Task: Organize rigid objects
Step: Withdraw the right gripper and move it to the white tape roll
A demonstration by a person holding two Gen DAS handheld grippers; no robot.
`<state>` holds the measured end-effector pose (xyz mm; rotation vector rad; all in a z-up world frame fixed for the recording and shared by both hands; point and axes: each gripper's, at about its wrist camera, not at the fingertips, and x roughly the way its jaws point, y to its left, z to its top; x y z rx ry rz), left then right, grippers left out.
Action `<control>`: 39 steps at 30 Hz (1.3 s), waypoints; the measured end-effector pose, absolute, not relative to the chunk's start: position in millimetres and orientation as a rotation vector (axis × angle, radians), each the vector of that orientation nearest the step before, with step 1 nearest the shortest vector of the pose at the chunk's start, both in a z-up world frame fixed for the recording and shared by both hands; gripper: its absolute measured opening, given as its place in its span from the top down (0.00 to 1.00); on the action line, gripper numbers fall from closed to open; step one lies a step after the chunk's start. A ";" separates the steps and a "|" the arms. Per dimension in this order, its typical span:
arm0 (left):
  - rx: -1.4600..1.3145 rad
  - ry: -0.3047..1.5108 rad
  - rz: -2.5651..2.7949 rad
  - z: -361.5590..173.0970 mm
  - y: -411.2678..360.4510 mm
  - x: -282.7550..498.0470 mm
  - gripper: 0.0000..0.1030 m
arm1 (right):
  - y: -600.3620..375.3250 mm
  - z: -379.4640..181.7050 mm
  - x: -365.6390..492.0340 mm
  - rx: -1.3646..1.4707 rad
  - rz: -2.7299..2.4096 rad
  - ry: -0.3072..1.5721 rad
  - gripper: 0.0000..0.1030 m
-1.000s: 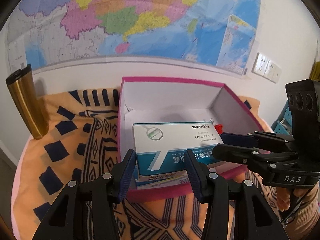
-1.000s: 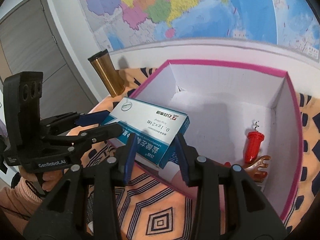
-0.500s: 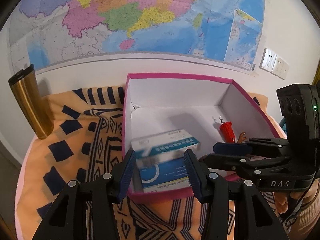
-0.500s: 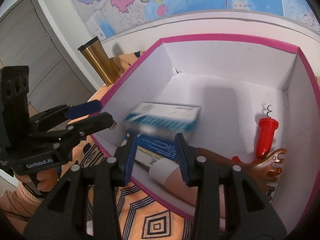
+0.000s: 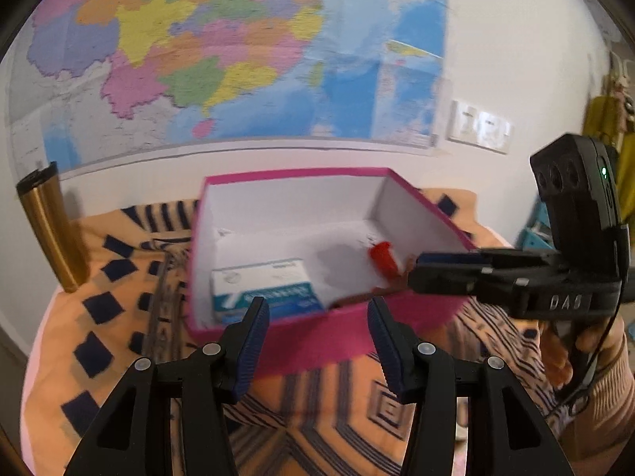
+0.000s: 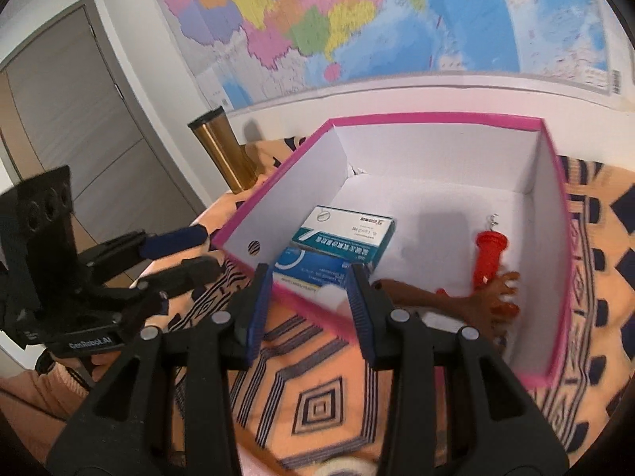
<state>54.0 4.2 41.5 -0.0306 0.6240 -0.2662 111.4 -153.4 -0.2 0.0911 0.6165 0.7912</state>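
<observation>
Medicine carton [image 6: 344,233] dropped beyond empty jaws

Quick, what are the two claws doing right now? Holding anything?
Left claw: open, holding nothing, jaws just widened slightly.
Right claw: open, holding nothing.

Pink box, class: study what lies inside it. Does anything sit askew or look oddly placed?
Yes. In the pink box, the white-and-teal carton lies crooked on the blue carton, overhanging it rather than stacked square. The red corkscrew lies apart by the right wall, touching a brown hand-shaped item.
</observation>
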 end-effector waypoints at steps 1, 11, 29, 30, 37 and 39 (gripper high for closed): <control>-0.034 0.629 -0.281 39.4 0.3 50.9 0.49 | -159.7 0.1 106.3 0.092 0.788 0.608 0.59; -0.070 0.771 -0.426 -6.1 -44.3 28.8 0.48 | -197.5 -37.2 62.1 0.011 0.713 0.679 0.59; -0.072 0.922 -0.475 -47.6 -74.8 24.9 0.50 | -197.3 -103.9 47.1 -0.064 0.640 0.833 0.60; -0.071 0.927 -0.476 -48.8 -76.1 24.8 0.50 | -197.0 -104.4 46.6 -0.067 0.638 0.833 0.61; -0.066 0.942 -0.497 -53.5 -81.9 25.1 0.50 | -191.1 -111.1 47.4 -0.098 0.627 0.842 0.71; -0.069 0.947 -0.502 -53.9 -81.5 25.4 0.50 | -189.1 -111.8 46.8 -0.113 0.621 0.838 0.71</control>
